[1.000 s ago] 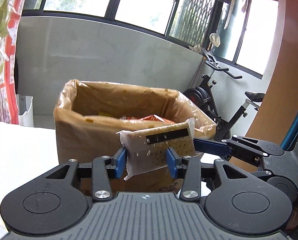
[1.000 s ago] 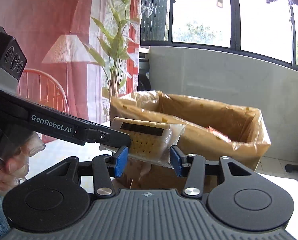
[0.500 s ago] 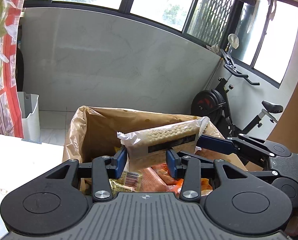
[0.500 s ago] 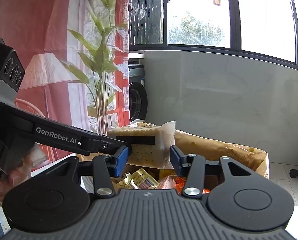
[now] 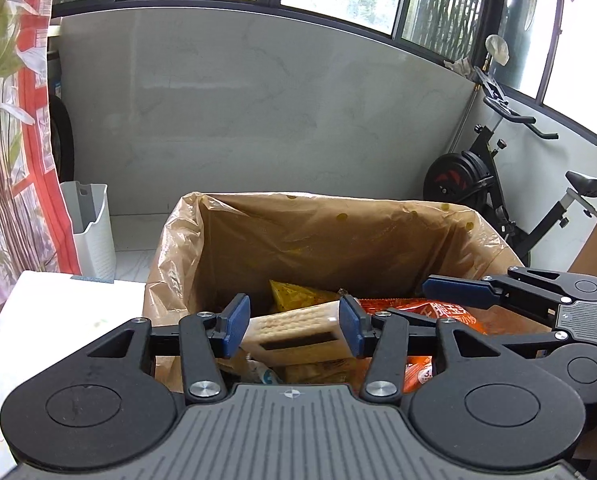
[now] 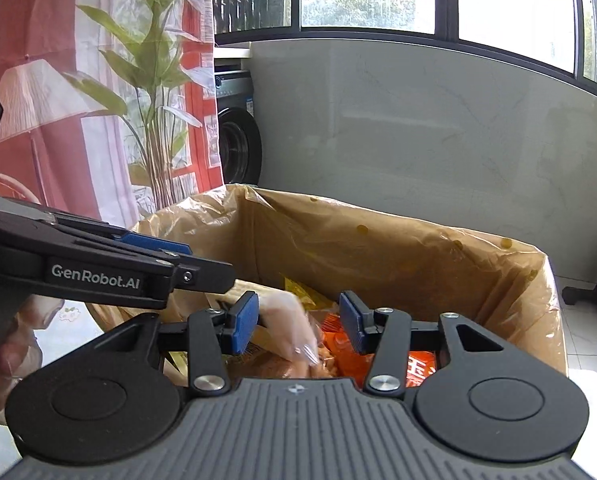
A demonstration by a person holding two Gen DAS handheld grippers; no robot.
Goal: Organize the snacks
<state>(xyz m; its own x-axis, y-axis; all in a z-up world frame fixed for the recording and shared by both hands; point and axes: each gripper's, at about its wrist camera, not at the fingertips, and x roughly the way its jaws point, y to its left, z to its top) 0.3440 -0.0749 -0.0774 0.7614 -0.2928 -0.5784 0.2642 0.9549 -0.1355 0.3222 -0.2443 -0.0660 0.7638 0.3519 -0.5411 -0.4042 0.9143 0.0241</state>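
My left hand-held gripper [image 5: 294, 324] is opening, dropping the cracker pack [image 5: 294, 338] into the lined box [image 5: 338, 240]; the right hand-held gripper [image 6: 296, 322], at three o'clock, stands apart, empty.

There is one cardboard box [image 5: 178, 280], and one brown plastic liner [image 5: 338, 240] covers its inside. In the box I count one cracker packet [image 5: 294, 334], one yellow packet [image 5: 294, 296] near the far wall, and at least one orange packet [image 5: 426, 308] at the right side; more wrappers lie under them, but their number is not clear. Two grippers are there: one left gripper [image 5: 294, 326] and one right gripper [image 6: 298, 322].
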